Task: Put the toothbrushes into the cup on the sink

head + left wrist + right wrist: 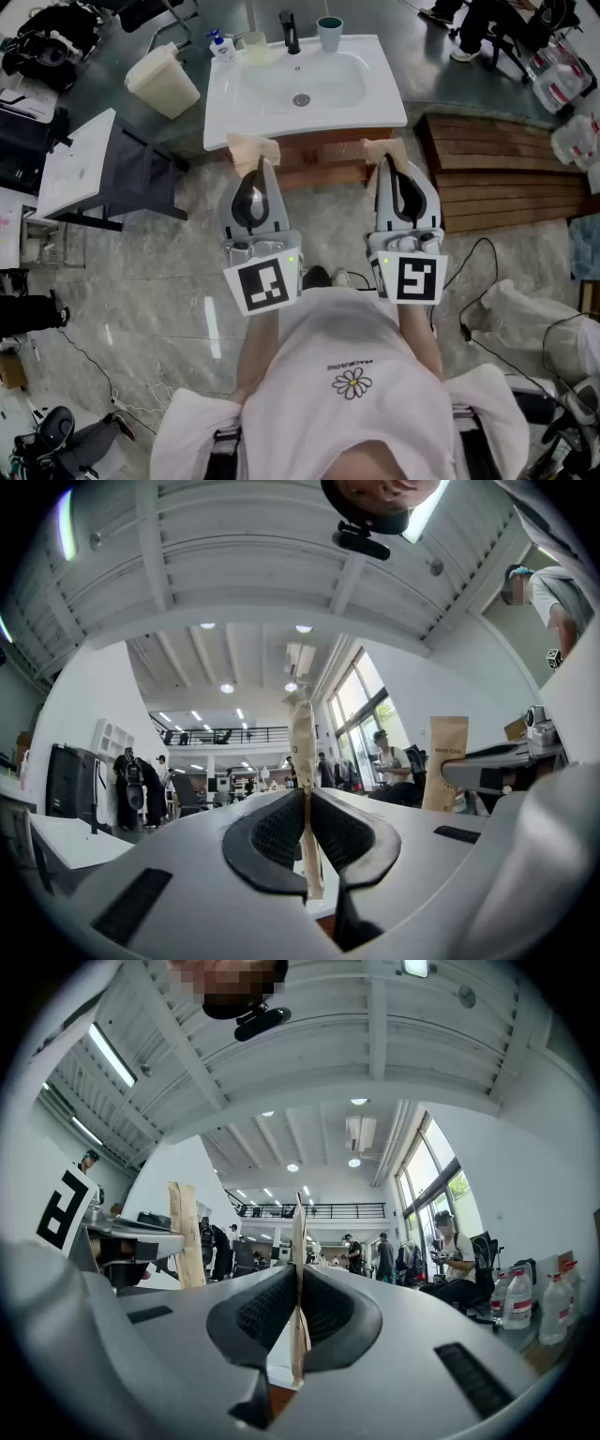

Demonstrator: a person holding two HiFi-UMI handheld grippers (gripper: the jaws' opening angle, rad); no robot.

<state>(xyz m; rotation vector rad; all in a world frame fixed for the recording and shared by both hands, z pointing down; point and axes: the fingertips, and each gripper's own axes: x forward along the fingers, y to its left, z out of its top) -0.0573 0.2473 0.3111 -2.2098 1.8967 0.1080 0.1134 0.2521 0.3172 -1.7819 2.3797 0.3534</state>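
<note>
the basin of the sink (380, 98) lies open up to the teal cup (329, 35) on its back rim. the black faucet (290, 33) stands just left of that cup; a soap bottle (221, 46) and a pale cup (253, 43) stand farther left.

White sink (382, 94), teal cup (329, 34), soap bottle (221, 45)

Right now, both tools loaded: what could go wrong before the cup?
1. Left tool and right tool each pinch a thin wrapped toothbrush; either may twist or slip out.
2. The teal cup stands at the back rim of the sink beside the faucet; a long reach could tip it.
</note>
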